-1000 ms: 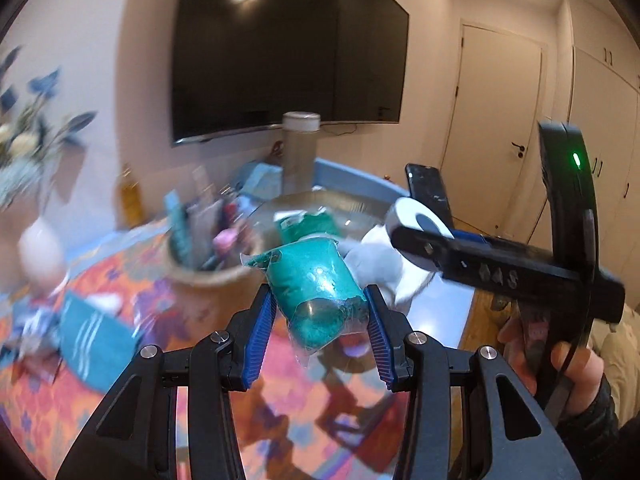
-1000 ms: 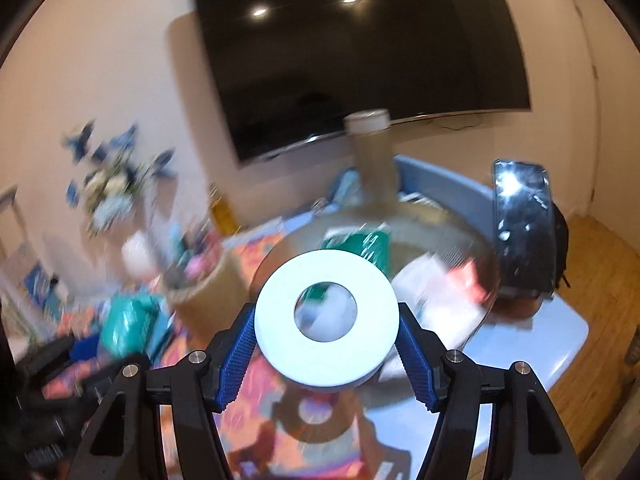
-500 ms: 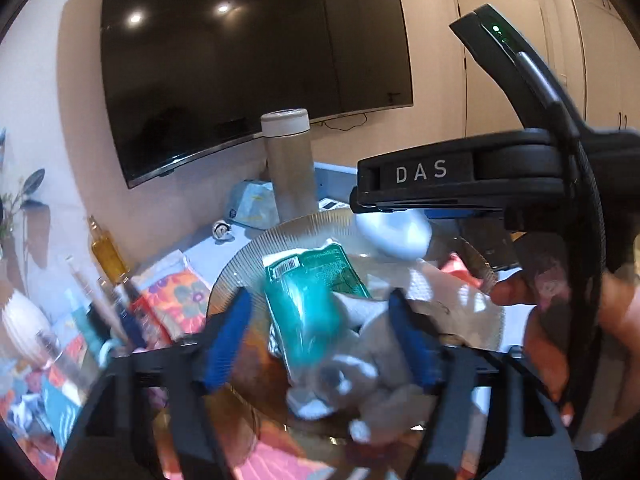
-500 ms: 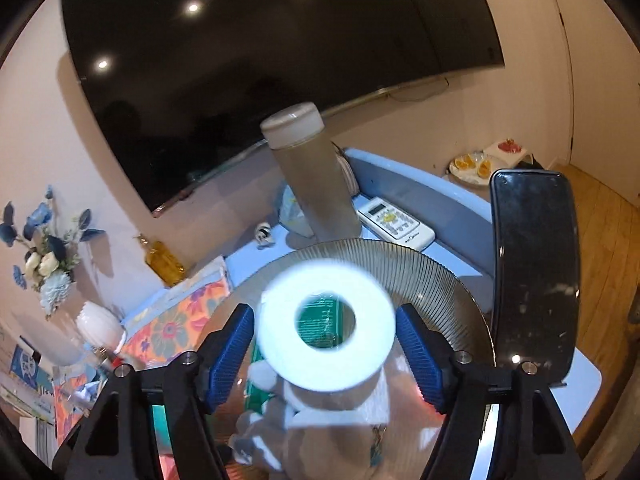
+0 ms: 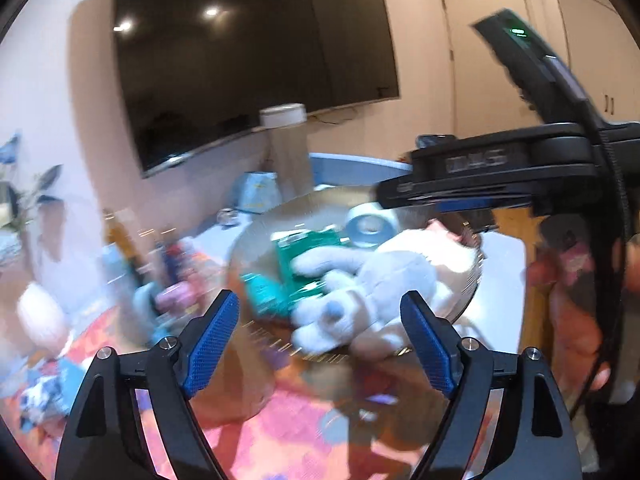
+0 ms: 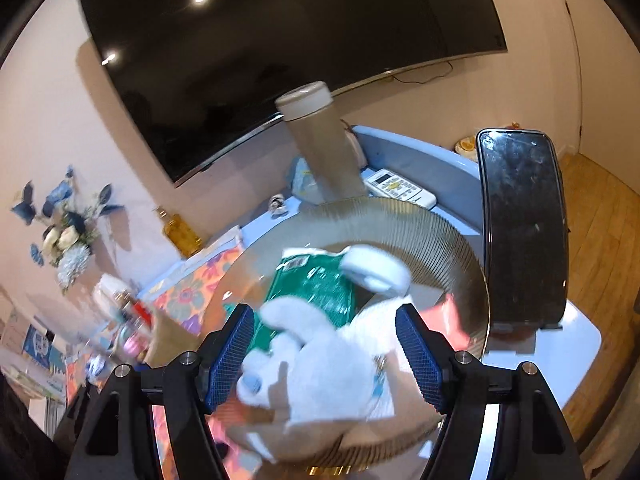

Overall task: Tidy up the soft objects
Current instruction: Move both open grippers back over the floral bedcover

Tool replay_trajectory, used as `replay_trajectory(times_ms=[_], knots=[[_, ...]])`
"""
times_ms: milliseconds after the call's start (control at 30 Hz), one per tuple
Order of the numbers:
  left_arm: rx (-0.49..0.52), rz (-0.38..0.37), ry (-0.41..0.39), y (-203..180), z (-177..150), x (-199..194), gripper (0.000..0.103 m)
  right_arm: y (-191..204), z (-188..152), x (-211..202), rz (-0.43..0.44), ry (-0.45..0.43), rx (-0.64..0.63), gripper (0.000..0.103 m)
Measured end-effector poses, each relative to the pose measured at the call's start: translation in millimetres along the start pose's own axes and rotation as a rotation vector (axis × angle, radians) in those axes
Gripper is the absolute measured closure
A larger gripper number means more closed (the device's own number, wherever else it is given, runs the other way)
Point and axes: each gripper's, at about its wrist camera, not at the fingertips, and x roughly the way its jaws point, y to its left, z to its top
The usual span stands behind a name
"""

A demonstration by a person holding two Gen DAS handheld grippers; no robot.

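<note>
A ribbed glass bowl (image 6: 440,232) holds a white plush toy (image 6: 320,360), a green packet (image 6: 316,292) and a white tape roll (image 6: 374,270). My right gripper (image 6: 324,320) hangs open over the bowl; the plush toy lies below its blue pads, untouched. In the left wrist view the same bowl (image 5: 256,232) shows the plush toy (image 5: 380,288), the roll (image 5: 366,226), the green packet (image 5: 308,252) and a teal packet (image 5: 264,296) at its left side. My left gripper (image 5: 320,308) is in front of the bowl, its jaws opening with nothing gripped.
A tall beige flask (image 6: 320,148), a remote (image 6: 400,190) and a phone on a stand (image 6: 520,220) stand behind and right of the bowl. A basket of small items (image 5: 168,280) sits left of it. A hand (image 5: 572,320) holds the right gripper.
The left gripper let go of the teal packet, which now lies in the bowl, and its jaws spread wide. The white roll left the right gripper and dropped into the bowl.
</note>
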Motion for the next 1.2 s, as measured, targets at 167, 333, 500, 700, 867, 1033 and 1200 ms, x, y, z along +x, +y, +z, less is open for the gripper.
replay_trajectory(times_ms=[167, 333, 500, 700, 867, 1033, 1200], knots=[[-0.108, 0.07, 0.01, 42.6, -28.1, -37.2, 0.018, 18.6, -14.4, -27.8, 0.047, -0.028, -0.032, 0.031], [-0.233, 0.206, 0.016, 103.0, -66.4, -77.0, 0.018, 50.2, -35.4, -43.6, 0.148, -0.033, -0.095, 0.019], [-0.379, 0.328, 0.037, 168.2, -110.6, -116.3, 0.018, 104.0, -64.0, -43.9, 0.242, 0.017, -0.23, 0.019], [-0.496, 0.497, 0.044, 235.4, -156.9, -158.0, 0.018, 184.9, -101.1, -45.0, 0.28, 0.022, -0.467, 0.018], [-0.6, 0.552, 0.109, 277.4, -203.2, -161.3, 0.018, 254.5, -144.5, -22.5, 0.279, 0.07, -0.633, 0.011], [-0.642, 0.564, 0.213, 296.9, -246.2, -139.7, 0.018, 283.9, -175.1, 38.9, 0.241, 0.159, -0.627, 0.011], [-0.78, 0.458, 0.192, 314.3, -259.1, -142.5, 0.01, 276.6, -188.6, 94.6, 0.26, 0.251, -0.509, 0.011]])
